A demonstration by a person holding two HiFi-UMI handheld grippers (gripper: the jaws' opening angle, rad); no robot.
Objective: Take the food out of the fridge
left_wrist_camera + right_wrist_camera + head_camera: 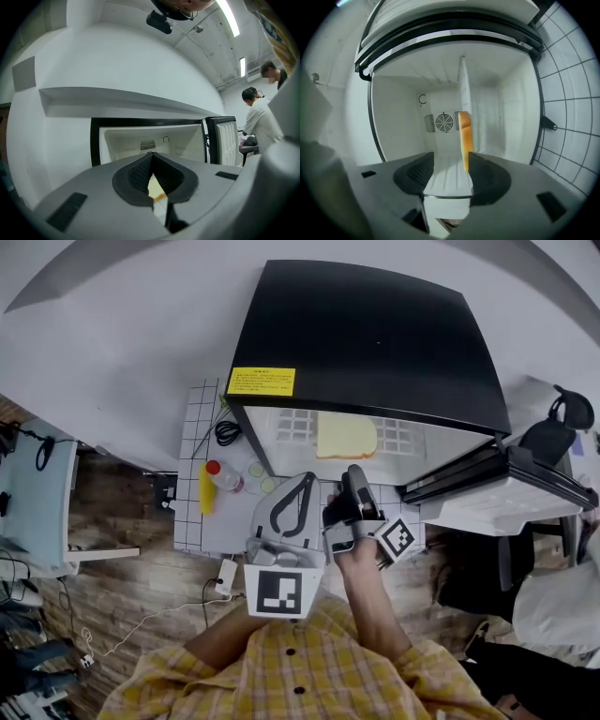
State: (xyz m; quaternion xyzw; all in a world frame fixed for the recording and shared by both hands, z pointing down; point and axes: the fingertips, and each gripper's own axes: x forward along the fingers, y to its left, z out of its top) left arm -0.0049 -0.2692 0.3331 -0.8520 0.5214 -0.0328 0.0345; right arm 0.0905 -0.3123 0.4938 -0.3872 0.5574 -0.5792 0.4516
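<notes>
The black fridge [375, 334] is standing on a white tiled table [199, 409] with its door [506, 488] swung fully open to the right in the head view. The food, a single slice of bread [346, 436], is lying flat on the wire shelf [398, 437] inside the compartment, toward the front and untouched by either tool. The right gripper [356, 479] is pointing level into the opening, just in front of the shelf. In its own view its camera is sitting rolled on its side, so the slice [464, 136] is showing edge-on as an orange strip. Its jaws [450, 161] are standing well apart, and the slice is lining up close to the right-hand pad [485, 176] but further inside, with no pad pressing on it. The left gripper [305, 482] is hovering beside the right one at the front of the fridge. In its own view its jaws [151, 157] are meeting at the tips with nothing clamped between them. On the table left of the fridge, a red-capped bottle [223, 476] and a yellow elongated item [205, 489] are lying side by side.
</notes>
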